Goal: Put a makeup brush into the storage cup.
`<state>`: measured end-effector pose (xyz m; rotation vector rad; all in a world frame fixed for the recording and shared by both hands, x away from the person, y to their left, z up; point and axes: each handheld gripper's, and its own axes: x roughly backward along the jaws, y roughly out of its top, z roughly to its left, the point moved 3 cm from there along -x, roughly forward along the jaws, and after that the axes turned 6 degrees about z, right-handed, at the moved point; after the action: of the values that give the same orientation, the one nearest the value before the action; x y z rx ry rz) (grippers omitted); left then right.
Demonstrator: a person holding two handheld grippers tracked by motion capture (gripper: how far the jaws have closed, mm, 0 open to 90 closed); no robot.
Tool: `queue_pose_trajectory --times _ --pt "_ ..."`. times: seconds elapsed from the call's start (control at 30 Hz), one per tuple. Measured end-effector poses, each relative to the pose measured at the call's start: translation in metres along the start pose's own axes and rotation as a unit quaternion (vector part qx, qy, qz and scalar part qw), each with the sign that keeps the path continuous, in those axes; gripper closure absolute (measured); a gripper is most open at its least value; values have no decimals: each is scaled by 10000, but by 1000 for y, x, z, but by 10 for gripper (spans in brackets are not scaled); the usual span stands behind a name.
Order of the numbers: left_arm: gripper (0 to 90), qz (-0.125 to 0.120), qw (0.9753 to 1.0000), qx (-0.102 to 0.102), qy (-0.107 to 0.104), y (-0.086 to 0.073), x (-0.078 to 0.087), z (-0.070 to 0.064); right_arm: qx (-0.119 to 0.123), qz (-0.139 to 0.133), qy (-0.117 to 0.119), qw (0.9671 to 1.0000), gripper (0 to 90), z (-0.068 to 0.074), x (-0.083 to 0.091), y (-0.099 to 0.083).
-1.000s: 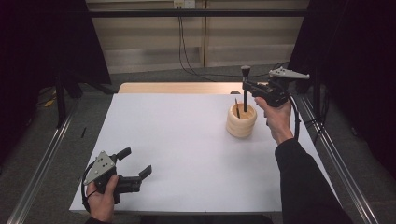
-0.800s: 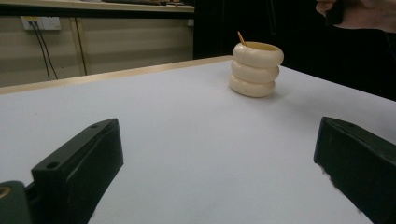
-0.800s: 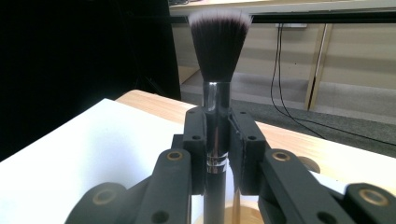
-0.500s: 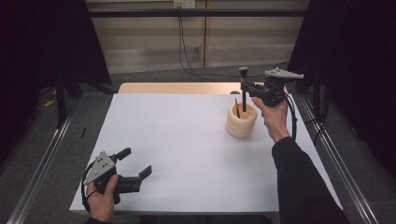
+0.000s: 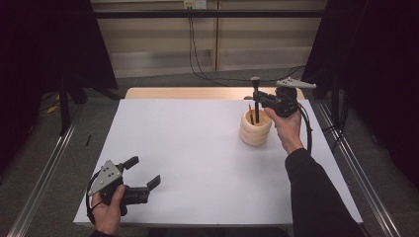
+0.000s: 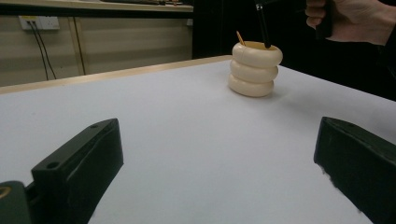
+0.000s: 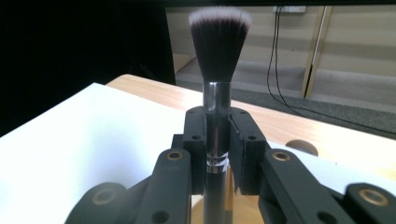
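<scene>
A cream ribbed holder (image 5: 255, 128) (image 6: 254, 68) stands on the right part of the white table (image 5: 188, 153). My right gripper (image 5: 259, 98) (image 7: 217, 144) hovers above it, shut on a black makeup brush (image 5: 256, 101) (image 7: 217, 70) that stands upright, bristles up, its lower end down in the holder. A thin tan stick (image 6: 239, 38) leans inside the holder too. My left gripper (image 5: 148, 174) (image 6: 219, 158) rests open near the table's front left corner, nothing between its fingers (image 6: 79, 163).
A wooden strip (image 5: 188, 93) runs along the table's far edge. Metal rails (image 5: 44, 163) flank both sides. Cables (image 5: 197, 54) hang on the back wall. Wide bare table surface lies between the two grippers.
My right gripper with the brush has shifted slightly up and back over the holder. The left gripper has stayed where it was.
</scene>
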<state>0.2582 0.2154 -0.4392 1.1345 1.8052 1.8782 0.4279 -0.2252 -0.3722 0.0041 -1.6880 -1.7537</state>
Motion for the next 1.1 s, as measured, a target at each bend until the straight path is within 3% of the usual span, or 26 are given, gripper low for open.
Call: queue_pose_trajectory --times 0.7,1.1 --pt "14 2 10000 18 13 0 -1 0 -163 221 -34 9996 782 -10 -10 -30" --pt "14 10 10000 0 -11 0 -1 0 -243 281 -36 9993 780 -13 -10 -35"
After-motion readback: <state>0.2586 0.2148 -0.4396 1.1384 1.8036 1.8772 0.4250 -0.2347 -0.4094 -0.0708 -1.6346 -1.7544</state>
